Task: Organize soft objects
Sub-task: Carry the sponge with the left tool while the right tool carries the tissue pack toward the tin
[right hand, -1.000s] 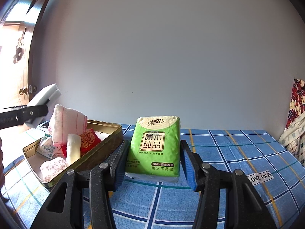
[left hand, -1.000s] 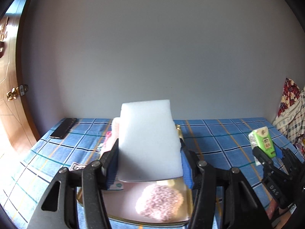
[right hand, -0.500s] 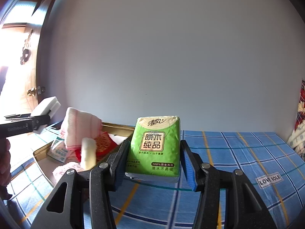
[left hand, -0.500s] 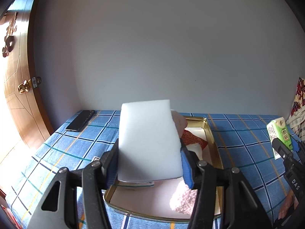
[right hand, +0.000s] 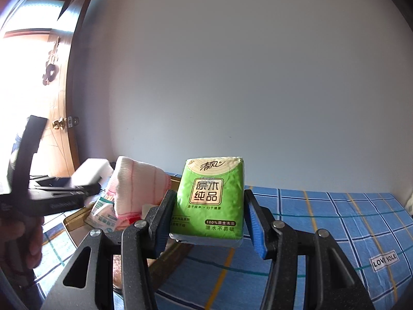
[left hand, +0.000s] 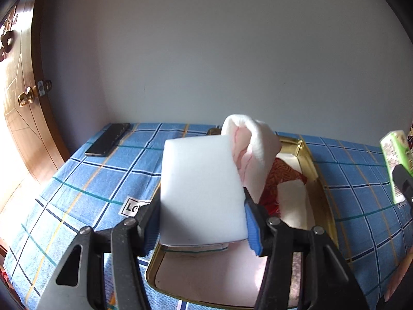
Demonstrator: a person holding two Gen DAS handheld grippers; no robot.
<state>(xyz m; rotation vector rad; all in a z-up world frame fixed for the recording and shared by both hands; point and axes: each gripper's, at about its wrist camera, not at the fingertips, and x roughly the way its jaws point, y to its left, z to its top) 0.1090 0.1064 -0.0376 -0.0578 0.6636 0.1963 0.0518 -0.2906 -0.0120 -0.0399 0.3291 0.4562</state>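
My left gripper (left hand: 202, 222) is shut on a white foam sponge (left hand: 201, 188), held over the near end of a gold metal tin (left hand: 320, 191). Inside the tin stand a folded white-and-pink towel (left hand: 254, 149), a red patterned pouch (left hand: 282, 178) and a white roll (left hand: 294, 204). My right gripper (right hand: 206, 228) is shut on a green tissue pack (right hand: 210, 196), raised above the blue checked cloth (right hand: 322, 222) just right of the tin (right hand: 74, 219). In the right wrist view the left gripper (right hand: 85, 186) with the sponge (right hand: 89, 170) shows at the left, beside the towel (right hand: 136, 188).
A black phone (left hand: 108, 139) lies on the cloth at the far left corner near the wall. A wooden door (left hand: 20, 98) with a brass knob stands at the left. A small wipes packet (right hand: 102, 214) sits in the tin. A hand (right hand: 23, 240) holds the left gripper.
The left gripper has moved in over the tin and lower with the sponge; the towel now shows beside it. The right gripper has risen a little with the tissue pack.
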